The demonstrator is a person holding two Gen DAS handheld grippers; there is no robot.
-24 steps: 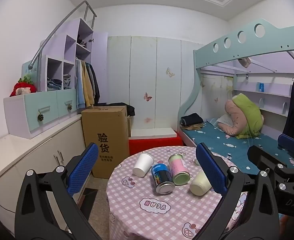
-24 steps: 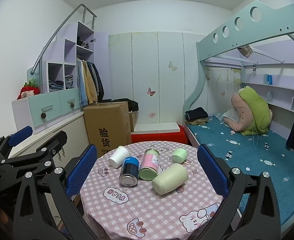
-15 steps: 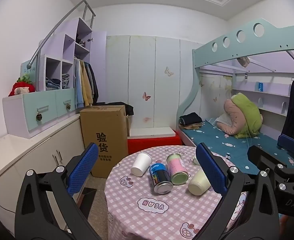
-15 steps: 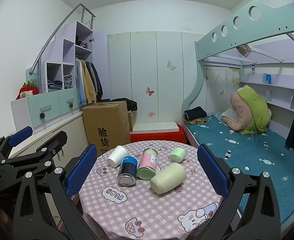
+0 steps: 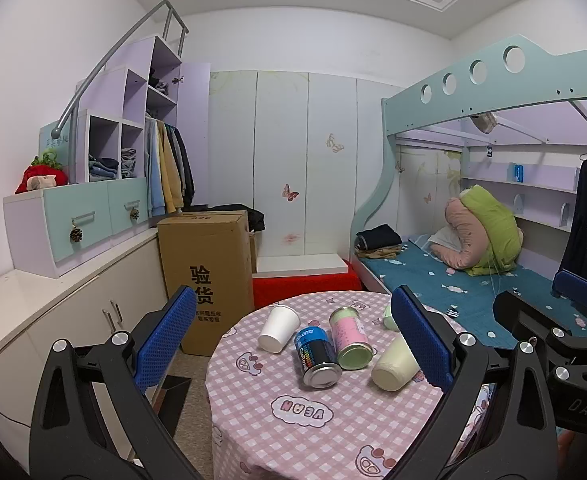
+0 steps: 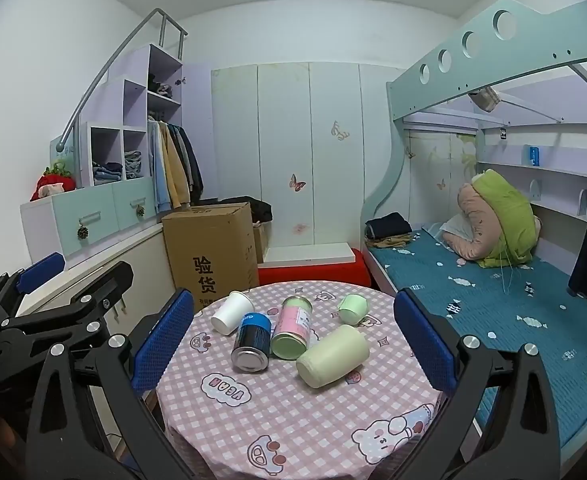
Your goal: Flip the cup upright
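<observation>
Seen from the left wrist: left gripper (image 5: 293, 338) spread wide, holding nothing, above round pink-checked table (image 5: 293, 412); white paper cup (image 5: 278, 328) lying on its side beside dark blue tin can (image 5: 316, 356). From the right wrist: right gripper (image 6: 293, 338) likewise wide and empty, pale green plastic cup (image 6: 333, 356) tipped over near centre.

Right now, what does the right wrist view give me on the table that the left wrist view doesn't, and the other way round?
Only the right wrist view shows the small green cup whole and the full side of the cream cup; the left gripper sits at its left edge.

Only the left wrist view shows the right gripper at its right edge; its own finger covers most of the small green cup.

Both show the white paper cup, dark blue can and pink can lying on the checked table.
</observation>
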